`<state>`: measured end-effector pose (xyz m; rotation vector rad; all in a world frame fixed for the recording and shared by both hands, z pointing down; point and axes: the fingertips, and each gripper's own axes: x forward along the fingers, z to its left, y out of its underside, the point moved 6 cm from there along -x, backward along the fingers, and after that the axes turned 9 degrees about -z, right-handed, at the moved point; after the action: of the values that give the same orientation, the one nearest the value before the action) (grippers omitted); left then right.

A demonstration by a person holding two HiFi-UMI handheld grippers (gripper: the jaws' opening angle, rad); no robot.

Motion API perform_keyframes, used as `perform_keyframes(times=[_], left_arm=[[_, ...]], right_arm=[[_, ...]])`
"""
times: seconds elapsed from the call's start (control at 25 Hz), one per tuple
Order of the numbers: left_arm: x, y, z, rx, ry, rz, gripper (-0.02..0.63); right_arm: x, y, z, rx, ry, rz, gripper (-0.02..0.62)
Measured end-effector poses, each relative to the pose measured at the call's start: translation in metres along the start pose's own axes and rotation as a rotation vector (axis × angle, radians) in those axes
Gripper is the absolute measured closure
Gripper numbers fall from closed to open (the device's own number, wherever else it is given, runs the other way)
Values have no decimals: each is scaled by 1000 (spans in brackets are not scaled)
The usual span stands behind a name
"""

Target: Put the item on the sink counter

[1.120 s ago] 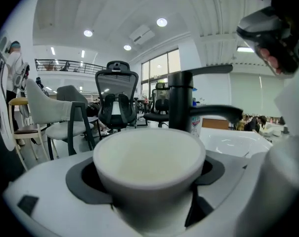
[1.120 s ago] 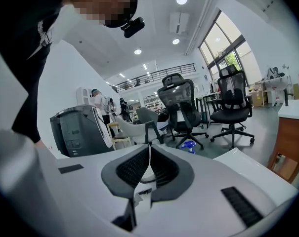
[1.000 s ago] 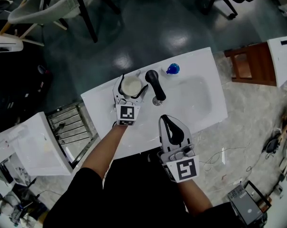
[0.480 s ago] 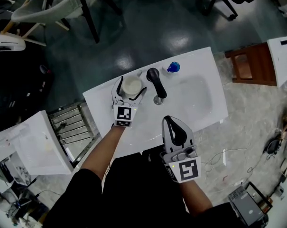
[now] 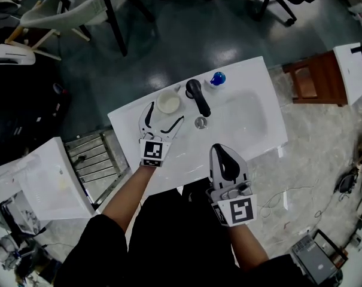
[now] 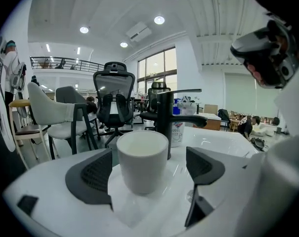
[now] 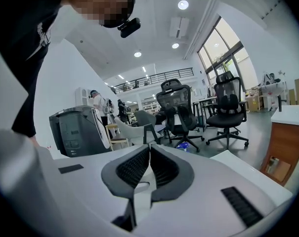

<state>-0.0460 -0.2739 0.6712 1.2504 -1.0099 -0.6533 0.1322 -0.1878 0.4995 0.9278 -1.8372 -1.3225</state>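
Head view, from the left: the white tabletop (image 5: 128, 124) around the sink carries a white cup (image 5: 168, 102), upright on its back left part and just beside the black faucet (image 5: 197, 97). The left gripper (image 5: 164, 117) lies low over the tabletop on the near side of the cup. Its jaws are spread wide and point away from the person, straight at the cup.

Left gripper view confirms this: the cup (image 6: 142, 159) stands on its own base, centred in the opening. There is clear tabletop between its wall and each dark pad, so nothing is pinched. The item looks already set down and let go.

The relation that matters now is that the cup sits dead ahead along the jaws' own axis, with the faucet close at its right. Any retreat would therefore best run straight back toward the person, since a sideways swing could tip the cup.

Further right, a small blue-capped bottle (image 5: 216, 78) stands behind the basin (image 5: 243, 121). The right gripper (image 5: 221, 155) hovers at the tabletop's near edge with its jaws pressed together on nothing, well apart from the cup.
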Motion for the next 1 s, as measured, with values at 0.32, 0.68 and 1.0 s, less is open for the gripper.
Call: perform_keyframes(times=[0.32,0.68,1.0], left_arm=[[-56,-29,-7,-49,-4,-54,150],[-123,-68,-12,-89,-11,-113,150],[-195,-79,-31,-134,-2,-83,150]], right_arm=[[-22,-1,20,-29,4,-9,562],[-50,-8,51,-79,24,-29,562],[-80,-22,89,-117,75,-83,563]])
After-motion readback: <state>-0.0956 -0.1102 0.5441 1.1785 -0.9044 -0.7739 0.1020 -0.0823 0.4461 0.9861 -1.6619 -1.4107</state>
